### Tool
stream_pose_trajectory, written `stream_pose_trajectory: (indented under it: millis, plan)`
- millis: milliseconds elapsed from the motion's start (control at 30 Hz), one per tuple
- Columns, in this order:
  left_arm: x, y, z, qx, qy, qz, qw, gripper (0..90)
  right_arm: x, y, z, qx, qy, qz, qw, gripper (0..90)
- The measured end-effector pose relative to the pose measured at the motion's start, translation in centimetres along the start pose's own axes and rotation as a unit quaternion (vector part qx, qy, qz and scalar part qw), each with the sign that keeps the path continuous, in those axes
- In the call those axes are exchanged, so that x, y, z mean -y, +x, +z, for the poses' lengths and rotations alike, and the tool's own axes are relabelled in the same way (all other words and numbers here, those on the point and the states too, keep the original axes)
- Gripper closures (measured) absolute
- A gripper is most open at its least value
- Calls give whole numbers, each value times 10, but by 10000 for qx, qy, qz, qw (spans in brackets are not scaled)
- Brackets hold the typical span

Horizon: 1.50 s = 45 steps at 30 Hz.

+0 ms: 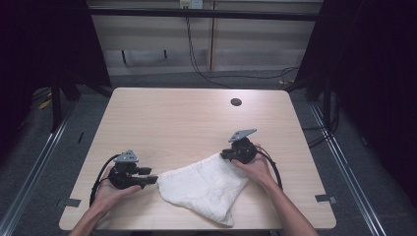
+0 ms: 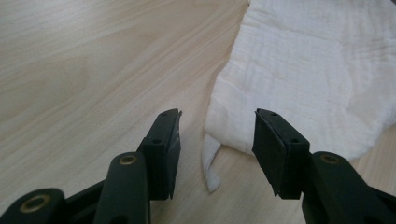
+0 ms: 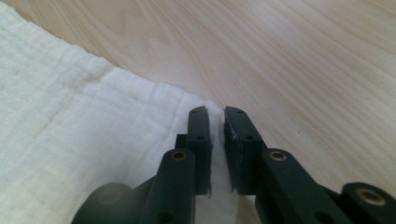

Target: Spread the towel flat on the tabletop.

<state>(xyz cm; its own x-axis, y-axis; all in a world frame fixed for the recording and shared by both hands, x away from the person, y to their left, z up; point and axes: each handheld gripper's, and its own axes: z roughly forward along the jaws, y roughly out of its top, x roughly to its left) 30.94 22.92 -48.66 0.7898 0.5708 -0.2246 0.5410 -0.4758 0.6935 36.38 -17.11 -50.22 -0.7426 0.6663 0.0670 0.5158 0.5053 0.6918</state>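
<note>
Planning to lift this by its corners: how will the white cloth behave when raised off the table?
The cloth looks thin and creased, so it will probably sag and drape. Likely light. The right hand-held gripper pinches one corner, so it would hang from there.

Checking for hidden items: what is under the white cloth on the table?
The white cloth lies flat on the wooden table, bare wood all round it. Whatever is directly beneath is covered; no bulge suggests an object. The right tool pinches its corner; the left tool stands open at its edge.

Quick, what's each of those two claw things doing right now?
Left gripper: open, jaws either side of the white cloth's corner, not pinching.
Right gripper: closed on the cloth's far corner.
</note>
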Motion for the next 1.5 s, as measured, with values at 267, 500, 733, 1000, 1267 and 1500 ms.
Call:
stream_pose_trajectory:
  millis: [267, 500, 733, 1000, 1267, 1500]
  plan:
    - [2, -2, 12, 8, 168, 10, 9999, 488, 1, -1, 0, -91, -18, 167, 9998, 843]
    - [-2, -7, 16, 19, 286, 259, 9993, 523, 1, -2, 0, -72, -37, 143, 9999, 842]
    - [-3, -18, 22, 96, 282, 535, 9981, 584, 2, -1, 0, -59, -81, 191, 9998, 842]
    - [-4, -28, 24, 25, 382, 804, 9960, 813, 6, 2, -3, -13, -77, 206, 9998, 843]
    - [-6, -15, 22, 648, 279, 359, 9969, 860, 11, -1, -10, -259, -55, 434, 9987, 855]
    - [-16, -17, 10, 783, -76, 248, 9966, 861, 6, -1, -24, -277, -257, 410, 9984, 856]
